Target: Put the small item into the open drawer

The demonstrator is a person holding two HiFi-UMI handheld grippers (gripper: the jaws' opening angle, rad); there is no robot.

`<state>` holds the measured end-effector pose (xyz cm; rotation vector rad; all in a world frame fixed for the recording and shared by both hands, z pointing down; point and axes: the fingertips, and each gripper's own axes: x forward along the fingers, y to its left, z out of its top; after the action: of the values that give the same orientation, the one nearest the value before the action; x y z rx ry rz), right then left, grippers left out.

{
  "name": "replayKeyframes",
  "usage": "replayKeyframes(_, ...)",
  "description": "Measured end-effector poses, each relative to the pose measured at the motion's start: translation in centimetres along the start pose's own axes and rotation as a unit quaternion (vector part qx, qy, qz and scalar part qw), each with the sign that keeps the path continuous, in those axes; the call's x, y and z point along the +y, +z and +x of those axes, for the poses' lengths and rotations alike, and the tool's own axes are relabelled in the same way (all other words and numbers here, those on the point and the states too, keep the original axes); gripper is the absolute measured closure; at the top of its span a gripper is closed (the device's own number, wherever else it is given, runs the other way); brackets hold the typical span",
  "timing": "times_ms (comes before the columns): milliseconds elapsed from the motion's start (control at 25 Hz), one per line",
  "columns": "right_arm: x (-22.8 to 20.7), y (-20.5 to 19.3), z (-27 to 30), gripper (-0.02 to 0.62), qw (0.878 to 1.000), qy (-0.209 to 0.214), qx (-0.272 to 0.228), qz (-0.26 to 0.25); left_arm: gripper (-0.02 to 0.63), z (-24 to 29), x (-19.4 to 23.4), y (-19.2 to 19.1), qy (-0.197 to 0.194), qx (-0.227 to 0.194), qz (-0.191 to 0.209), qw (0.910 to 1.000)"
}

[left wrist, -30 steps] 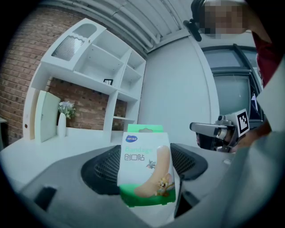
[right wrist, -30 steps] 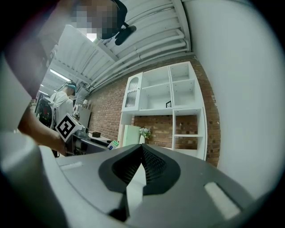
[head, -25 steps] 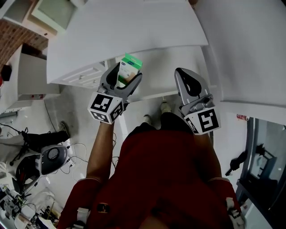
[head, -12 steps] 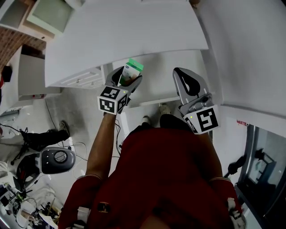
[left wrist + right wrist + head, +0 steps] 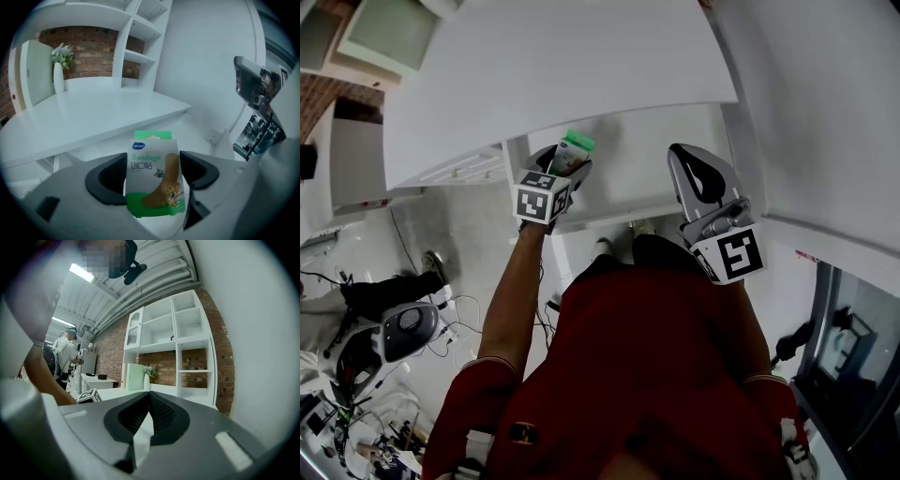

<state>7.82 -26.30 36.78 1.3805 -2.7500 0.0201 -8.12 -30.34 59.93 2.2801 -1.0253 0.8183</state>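
Observation:
A small green and white bandage packet (image 5: 575, 148) is clamped upright in my left gripper (image 5: 567, 156), which is shut on its lower half. In the left gripper view the packet (image 5: 153, 176) stands between the two dark pads (image 5: 110, 180). It hangs over the left part of the open white drawer (image 5: 652, 164), just under the edge of the white desk top (image 5: 572, 66). My right gripper (image 5: 701, 176) hovers over the drawer's right side. Its jaws are shut together with nothing between them, as the right gripper view (image 5: 149, 397) shows.
A white cabinet front with handles (image 5: 455, 169) sits left of the drawer. Cables and a round grey device (image 5: 405, 328) lie on the floor below left. White shelves (image 5: 140, 42) and a vase (image 5: 58, 77) stand at the desk's far end. A person (image 5: 65, 355) stands far off.
My left gripper has carried the packet forward and a little right, from the desk's edge to over the drawer. The right gripper has hardly moved.

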Motion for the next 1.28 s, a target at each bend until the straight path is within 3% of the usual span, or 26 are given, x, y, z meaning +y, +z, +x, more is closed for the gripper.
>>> replayKeyframes(400,-1.6,-1.5,-0.2,0.583,1.000,-0.008,0.018,0.005,0.252,4.3,0.8,-2.3,0.001,0.052,-0.018,0.9985)
replayKeyframes(1280,-1.9,-3.0,0.4,0.583,0.999,0.001,0.030,0.020,0.249,8.1,3.0,-4.8,0.031,0.103,-0.034,0.9936)
